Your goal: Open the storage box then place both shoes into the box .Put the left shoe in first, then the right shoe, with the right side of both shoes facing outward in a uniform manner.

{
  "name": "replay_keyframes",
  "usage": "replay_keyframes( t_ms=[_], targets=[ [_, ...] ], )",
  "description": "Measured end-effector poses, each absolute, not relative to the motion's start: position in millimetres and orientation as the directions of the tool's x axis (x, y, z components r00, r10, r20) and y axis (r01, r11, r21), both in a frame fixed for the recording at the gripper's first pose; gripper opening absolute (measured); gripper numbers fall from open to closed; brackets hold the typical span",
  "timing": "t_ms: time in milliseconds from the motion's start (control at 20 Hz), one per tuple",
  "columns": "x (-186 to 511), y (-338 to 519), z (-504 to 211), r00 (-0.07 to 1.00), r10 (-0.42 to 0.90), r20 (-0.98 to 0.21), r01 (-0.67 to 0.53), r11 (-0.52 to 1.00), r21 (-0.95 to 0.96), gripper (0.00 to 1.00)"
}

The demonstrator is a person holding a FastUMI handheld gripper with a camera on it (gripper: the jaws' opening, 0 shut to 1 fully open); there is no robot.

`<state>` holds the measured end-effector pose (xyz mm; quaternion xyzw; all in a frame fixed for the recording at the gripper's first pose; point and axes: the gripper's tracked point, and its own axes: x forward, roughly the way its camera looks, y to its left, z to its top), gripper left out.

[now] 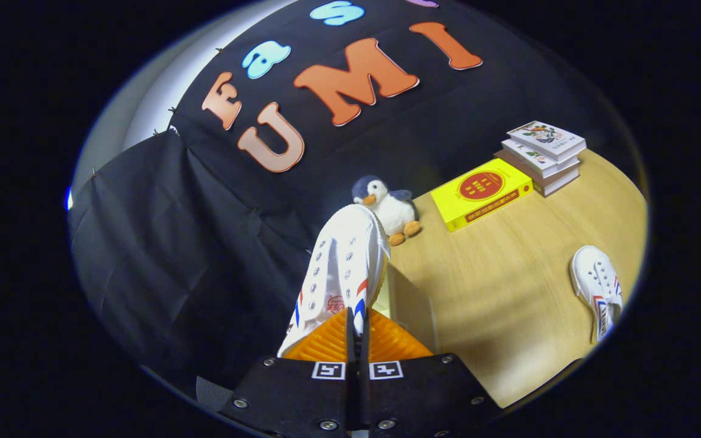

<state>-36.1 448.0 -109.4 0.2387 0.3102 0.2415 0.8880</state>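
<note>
One shoe [343, 267] pinched at its rear between the gripper [358, 331] fingers, both pressing on the heel collar, almost no gap between them. Long axis runs straight ahead along the fingers, toe pointing at the plush penguin [387, 207] just beyond; held up off the wooden table [496, 292], laces and eyelets facing the camera. Further right, past the penguin, yellow box-like book [481, 193] and a stack of books [544, 155] by the wall. Far right, second shoe [597, 286] flat on the table, well apart from the held one, toe toward the books. Storage box not identifiable, so drop direction unclear; likely needs a turn before lowering, to keep the right side facing out.
</note>
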Motion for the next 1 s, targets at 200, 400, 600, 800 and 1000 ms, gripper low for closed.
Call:
replay_keyframes(
  t_ms=[200, 400, 600, 800, 1000],
  targets=[
    [-52, 497, -141, 0.638, 0.583, -0.503, -0.308, 0.792, 0.528, 0.0],
    [-54, 517, -168, 0.63, 0.532, -0.566, -0.284, 0.836, 0.469, 0.0],
    [-56, 529, -190, 0.612, 0.497, -0.615, -0.256, 0.86, 0.441, 0.0],
    [-60, 543, -214, 0.587, 0.461, -0.665, -0.253, 0.885, 0.39, 0.01],
    [-60, 549, -198, 0.593, 0.492, -0.637, -0.269, 0.867, 0.419, 0.42]
  ],
)
